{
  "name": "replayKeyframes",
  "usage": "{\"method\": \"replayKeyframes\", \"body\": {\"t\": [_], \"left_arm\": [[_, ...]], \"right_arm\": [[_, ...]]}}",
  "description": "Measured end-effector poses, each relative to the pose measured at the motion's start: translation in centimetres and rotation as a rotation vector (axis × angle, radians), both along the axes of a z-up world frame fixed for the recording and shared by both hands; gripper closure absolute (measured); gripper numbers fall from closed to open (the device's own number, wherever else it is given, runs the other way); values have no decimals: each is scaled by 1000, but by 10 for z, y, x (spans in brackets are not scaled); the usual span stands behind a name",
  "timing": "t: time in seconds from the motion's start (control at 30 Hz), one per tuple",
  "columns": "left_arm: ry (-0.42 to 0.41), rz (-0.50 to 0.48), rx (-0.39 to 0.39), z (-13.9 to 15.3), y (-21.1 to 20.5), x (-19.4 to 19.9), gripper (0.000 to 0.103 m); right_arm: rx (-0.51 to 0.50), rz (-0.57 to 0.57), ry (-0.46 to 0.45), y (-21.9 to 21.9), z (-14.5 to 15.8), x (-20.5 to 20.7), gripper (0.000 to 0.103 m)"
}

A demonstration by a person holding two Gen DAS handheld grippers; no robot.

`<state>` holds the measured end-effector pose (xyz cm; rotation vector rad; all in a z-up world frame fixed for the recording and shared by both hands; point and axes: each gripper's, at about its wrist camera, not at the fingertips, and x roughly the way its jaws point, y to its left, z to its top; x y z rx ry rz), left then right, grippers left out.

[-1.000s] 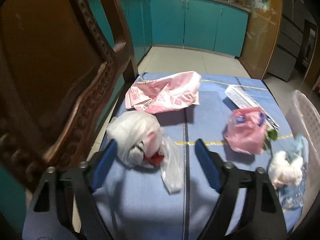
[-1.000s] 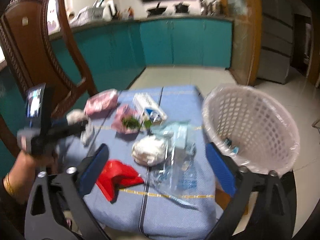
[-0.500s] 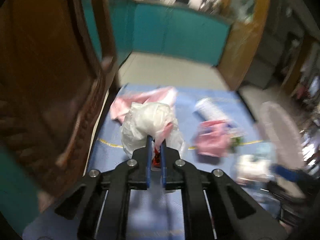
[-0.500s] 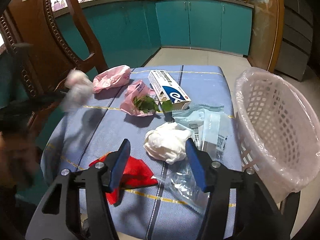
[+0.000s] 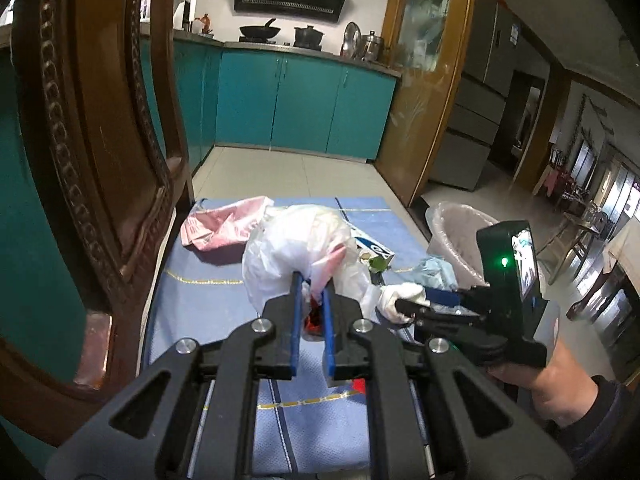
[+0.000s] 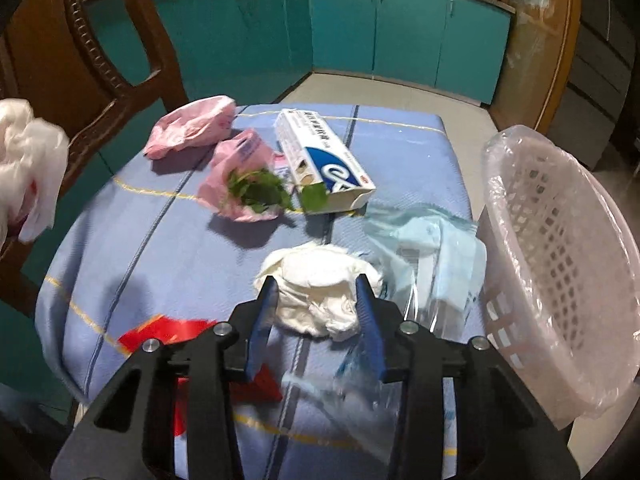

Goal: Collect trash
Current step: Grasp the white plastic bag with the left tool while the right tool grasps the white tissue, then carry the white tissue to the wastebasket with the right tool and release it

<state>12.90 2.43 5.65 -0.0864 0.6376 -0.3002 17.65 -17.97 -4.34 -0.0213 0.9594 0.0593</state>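
Observation:
My left gripper (image 5: 311, 280) is shut on a crumpled white plastic bag (image 5: 288, 248) and holds it above the blue tablecloth (image 5: 208, 312). The same bag shows at the far left edge of the right wrist view (image 6: 28, 152). My right gripper (image 6: 316, 280) points down at a white paper wad (image 6: 320, 296) lying on the cloth. Its jaws are closing, with the wad filling the gap and the pads against its sides. A white mesh basket (image 6: 560, 240) lined with clear plastic stands just off the table's right edge.
On the cloth lie a pink bag (image 6: 192, 130), a pink bag with green leaves (image 6: 248, 184), a white and blue box (image 6: 324, 164), clear bluish packaging (image 6: 436, 248) and a red wrapper (image 6: 168, 330). A carved wooden chair (image 6: 100, 60) stands at the left.
The left jaws closed on the white bag and lifted it off the cloth. The right gripper came down over the paper wad while its jaws narrowed around it.

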Motion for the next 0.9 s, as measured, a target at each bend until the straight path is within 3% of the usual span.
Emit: {"method": "replayKeyframes", "body": {"t": [0.07,0.1,0.37,0.63,0.9], "left_arm": [[3,1,-4,0,1,-1,92],[2,3,-2,0,-2,2,92],[12,16,-12,0,4,7,91],[21,1,-10,-1,0,7,90],[39,4,11,-6,-6,9,90]], "right_arm": [[28,-10,0,-4,-1,5,79],[37,-11,-2,-4,0,5,98],[139,62,-122,10,48,-22,98],[194,46,-277,2,99,-70,98],[179,46,-265,1,98,-70,98]]}}
